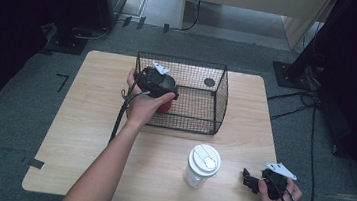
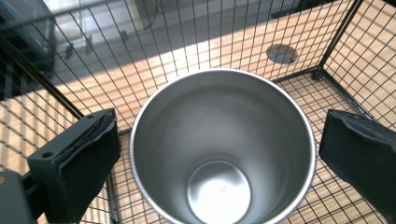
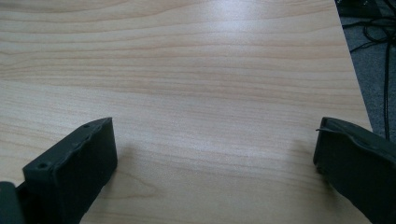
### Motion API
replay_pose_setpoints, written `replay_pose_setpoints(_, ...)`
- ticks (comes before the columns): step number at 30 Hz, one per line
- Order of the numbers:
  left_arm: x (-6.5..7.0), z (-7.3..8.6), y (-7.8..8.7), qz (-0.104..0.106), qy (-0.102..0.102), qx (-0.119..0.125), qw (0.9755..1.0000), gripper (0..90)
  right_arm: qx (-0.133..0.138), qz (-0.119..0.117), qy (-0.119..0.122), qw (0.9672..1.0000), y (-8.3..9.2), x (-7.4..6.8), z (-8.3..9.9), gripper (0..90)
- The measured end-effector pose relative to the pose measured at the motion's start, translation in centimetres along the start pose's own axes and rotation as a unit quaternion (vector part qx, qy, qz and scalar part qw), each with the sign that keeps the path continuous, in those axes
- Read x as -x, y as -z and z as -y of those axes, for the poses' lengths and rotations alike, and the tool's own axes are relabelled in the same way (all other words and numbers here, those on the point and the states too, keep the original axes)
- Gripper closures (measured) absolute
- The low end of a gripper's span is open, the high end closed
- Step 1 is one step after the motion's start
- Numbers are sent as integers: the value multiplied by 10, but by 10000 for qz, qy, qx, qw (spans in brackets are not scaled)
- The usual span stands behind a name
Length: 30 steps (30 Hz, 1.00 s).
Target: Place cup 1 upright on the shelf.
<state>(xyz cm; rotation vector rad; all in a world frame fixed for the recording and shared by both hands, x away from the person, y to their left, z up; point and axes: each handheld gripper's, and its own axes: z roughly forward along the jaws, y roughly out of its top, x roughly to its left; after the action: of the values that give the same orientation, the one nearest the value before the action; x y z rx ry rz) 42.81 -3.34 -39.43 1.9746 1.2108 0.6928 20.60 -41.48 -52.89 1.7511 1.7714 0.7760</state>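
Note:
A black wire basket (image 1: 192, 118) stands on the far middle of the wooden table (image 1: 87, 136). Inside its near left corner stands a cup, red outside (image 1: 165, 107). In the left gripper view I look straight down into the cup's steel interior (image 2: 219, 140). My left gripper (image 1: 163, 95) hangs over the cup inside the basket (image 2: 322, 70), open, one jaw on each side of the rim with a small gap. My right gripper (image 1: 250, 181) rests low at the table's near right corner, open over bare wood (image 3: 187, 70).
A clear plastic cup with a white lid (image 1: 203, 164) stands near the front edge, left of my right gripper. A round dark hole (image 1: 209, 82) in the tabletop lies under the basket's far side. Cables run over the floor to the right (image 1: 312, 145).

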Motion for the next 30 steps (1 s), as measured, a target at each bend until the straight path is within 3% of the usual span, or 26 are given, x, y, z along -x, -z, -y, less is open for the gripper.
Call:
replay_pose_setpoints(17, -4, 9, 57, -70, -165, 715, 9973, 0, -1, -1, -1, 10000, 0, 0, 0, 0)
replay_pose_setpoints(22, -8, 21, 76, 18, -55, 896, 9960, 0, 0, 0, -2, 10000, 0, 0, 0, 0)
replay_pose_setpoints(30, -11, 41, 92, 33, -31, 1000, 9950, 0, -2, 1, 3, 10000, 0, 0, 0, 0)
